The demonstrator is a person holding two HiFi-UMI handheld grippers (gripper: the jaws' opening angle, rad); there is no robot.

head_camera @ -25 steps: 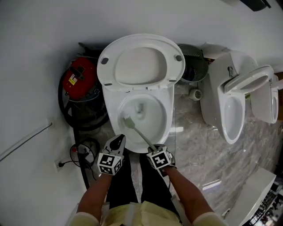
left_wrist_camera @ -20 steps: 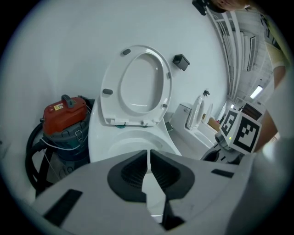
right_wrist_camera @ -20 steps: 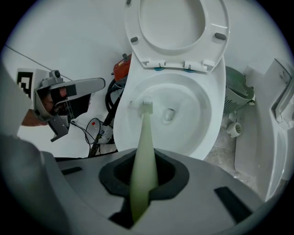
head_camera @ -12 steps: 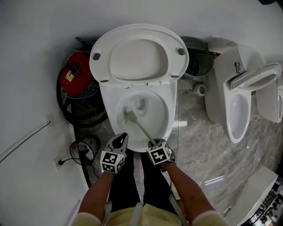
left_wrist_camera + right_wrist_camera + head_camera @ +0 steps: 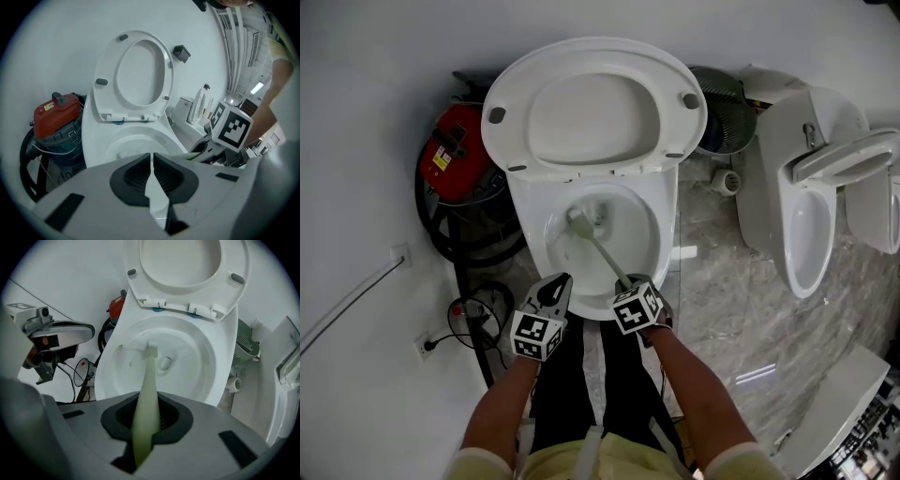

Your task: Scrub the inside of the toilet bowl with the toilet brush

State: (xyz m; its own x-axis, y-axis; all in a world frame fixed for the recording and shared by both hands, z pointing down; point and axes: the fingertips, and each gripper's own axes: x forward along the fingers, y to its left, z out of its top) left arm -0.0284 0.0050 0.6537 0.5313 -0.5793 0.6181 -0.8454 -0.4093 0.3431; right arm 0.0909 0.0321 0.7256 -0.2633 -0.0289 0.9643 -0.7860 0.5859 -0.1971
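Observation:
The white toilet bowl (image 5: 649, 246) stands open with its lid and seat (image 5: 592, 103) raised. A pale green toilet brush (image 5: 602, 250) reaches into the bowl, its head (image 5: 577, 221) against the back left wall near the drain. My right gripper (image 5: 628, 287) is shut on the handle at the bowl's front rim. In the right gripper view the handle (image 5: 145, 399) runs out from the right gripper (image 5: 146, 414) to the bristles (image 5: 151, 349). My left gripper (image 5: 559, 287) hovers by the front left rim, and the left gripper (image 5: 152, 163) is shut on nothing.
A red canister (image 5: 450, 157) with a black hose sits left of the toilet. A second toilet (image 5: 808, 220) stands to the right, and a green round basket (image 5: 727, 97) is behind. Cables and a wall socket (image 5: 426, 348) lie at the left. The floor is grey marble.
The brush head has moved from the bowl's left front wall deeper toward the back near the drain. Both grippers edged forward with it.

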